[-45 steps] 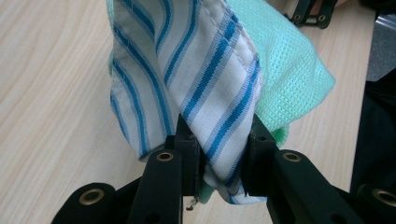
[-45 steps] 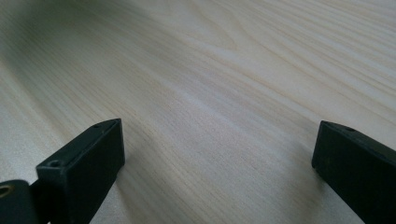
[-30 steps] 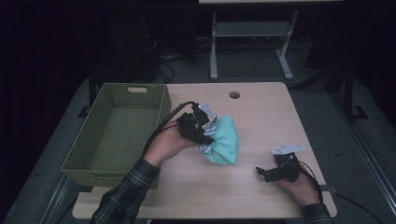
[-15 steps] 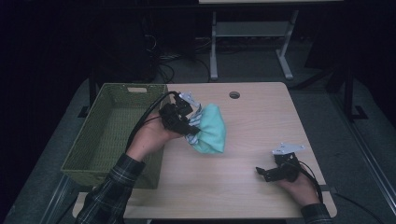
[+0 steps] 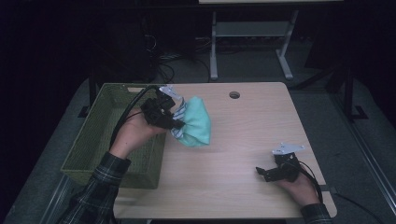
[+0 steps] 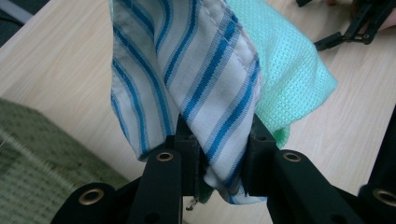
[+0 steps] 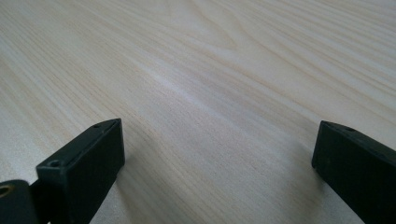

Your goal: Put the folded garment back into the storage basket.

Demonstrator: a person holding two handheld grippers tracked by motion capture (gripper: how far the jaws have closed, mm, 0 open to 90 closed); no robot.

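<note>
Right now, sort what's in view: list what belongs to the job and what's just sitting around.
In the job:
left tool, shut on the cloth bundle
cloth bundle, striped and teal
green basket

Just there:
right tool, open on the table
metal stand behind

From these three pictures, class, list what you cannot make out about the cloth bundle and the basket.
- Cloth bundle, left gripper view: top cut off by the frame edge; how many cloths unclear.
- Basket, high view: part of the floor hidden by the left gripper and its hand.
- Basket weave: too small there.
</note>
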